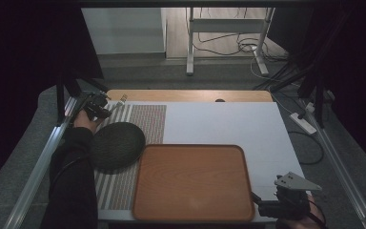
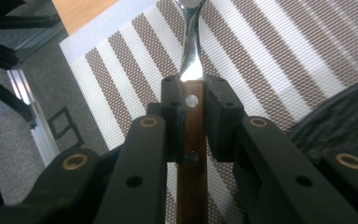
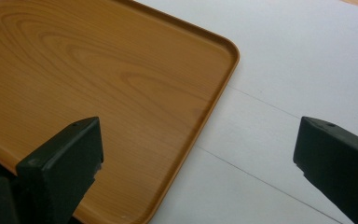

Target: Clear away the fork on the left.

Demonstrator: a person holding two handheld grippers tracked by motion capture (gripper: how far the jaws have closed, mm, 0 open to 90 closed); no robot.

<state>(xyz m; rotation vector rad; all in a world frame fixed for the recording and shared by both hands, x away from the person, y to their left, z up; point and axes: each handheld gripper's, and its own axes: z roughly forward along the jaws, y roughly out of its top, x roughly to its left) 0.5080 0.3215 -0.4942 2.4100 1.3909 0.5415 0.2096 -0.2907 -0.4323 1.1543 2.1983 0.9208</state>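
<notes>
- Clamping from both sides, the pads of the left gripper (image 2: 193, 114) press on the wooden handle of a fork (image 2: 192, 140); the handle runs up the middle of the left gripper view, and its metal neck leaves the frame at the top centre.
- Fork tines (image 1: 122, 99) show in the high view at upper left, just beyond the left gripper (image 1: 106, 109), above the far end of a striped placemat (image 1: 145, 121).
- Dark round bowl (image 1: 116, 144), left of centre in the high view, rests on the placemat, near the person's left sleeve (image 1: 71, 181).
- Right gripper (image 3: 196, 163): jaws spread wide with nothing between them, standing at the lower left and lower right of the right gripper view.
- Wooden tray (image 3: 98, 84): bare, upper left of that view; its rounded corner lies between the jaws on the white table surface (image 3: 284, 70).
- Right gripper (image 1: 262, 202) in the high view: lower right, just beside the tray's near right corner (image 1: 240, 210).
</notes>
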